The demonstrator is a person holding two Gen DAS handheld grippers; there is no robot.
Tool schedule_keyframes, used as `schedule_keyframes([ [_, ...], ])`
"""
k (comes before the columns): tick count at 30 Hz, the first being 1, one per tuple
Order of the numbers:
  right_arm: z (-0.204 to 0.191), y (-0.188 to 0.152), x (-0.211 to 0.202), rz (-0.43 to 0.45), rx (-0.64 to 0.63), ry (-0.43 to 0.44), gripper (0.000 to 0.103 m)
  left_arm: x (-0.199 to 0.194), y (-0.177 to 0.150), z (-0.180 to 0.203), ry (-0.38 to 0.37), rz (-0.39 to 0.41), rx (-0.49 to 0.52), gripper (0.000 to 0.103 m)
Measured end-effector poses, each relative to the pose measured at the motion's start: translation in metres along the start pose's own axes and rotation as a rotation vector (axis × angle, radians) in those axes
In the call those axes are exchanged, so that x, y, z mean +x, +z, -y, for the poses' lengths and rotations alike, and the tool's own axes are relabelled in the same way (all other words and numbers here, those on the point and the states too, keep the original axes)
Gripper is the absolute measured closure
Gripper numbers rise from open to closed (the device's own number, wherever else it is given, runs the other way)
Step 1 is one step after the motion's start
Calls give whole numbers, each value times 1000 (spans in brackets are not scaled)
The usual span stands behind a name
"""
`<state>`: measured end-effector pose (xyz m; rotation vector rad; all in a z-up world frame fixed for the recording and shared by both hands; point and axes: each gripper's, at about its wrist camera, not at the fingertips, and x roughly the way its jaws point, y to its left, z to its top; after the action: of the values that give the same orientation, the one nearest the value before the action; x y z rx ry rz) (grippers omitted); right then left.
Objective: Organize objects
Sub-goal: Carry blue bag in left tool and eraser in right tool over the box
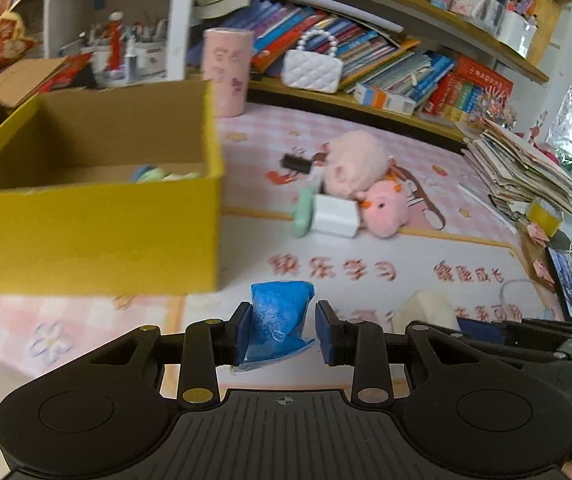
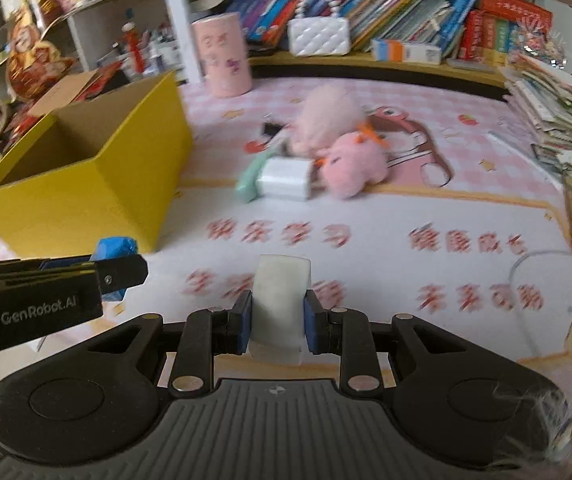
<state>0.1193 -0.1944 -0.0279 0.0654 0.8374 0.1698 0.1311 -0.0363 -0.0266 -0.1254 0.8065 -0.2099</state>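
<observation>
A: Left gripper?
B: Jaws pinching a blue packet. Left pad flat on it, right pad at its edge, a thin gap may show there. Packet sits lower centre of frame, long axis running away from the camera, far end poking past the fingertips, tilted a bit left.

A: Right gripper?
B: Jaws pressed on a white block, both pads touching its sides. Long axis along the fingers, pointing up the frame; far end sticks out beyond the tips, near end reaches back behind the pads. Lower centre of frame.

A: Around them?
B: Yellow box, open top, upper left of the left view, just beyond the packet. Small pale things inside, blurred. On the pink mat, mid-frame: white cube, green item touching it, pink plush to the right. Pink cylinder upright behind the box.
</observation>
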Motion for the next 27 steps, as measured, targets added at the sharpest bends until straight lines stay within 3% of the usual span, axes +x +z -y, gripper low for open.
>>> schedule_keyframes([
  [18, -116, -53, -31, 0, -64, 57, 79, -78, -44, -94, 48, 36, -38, 71],
  [27, -169, -63, -30, 1, -119, 103, 79, -110, -60, -141, 98, 73, -81, 71],
])
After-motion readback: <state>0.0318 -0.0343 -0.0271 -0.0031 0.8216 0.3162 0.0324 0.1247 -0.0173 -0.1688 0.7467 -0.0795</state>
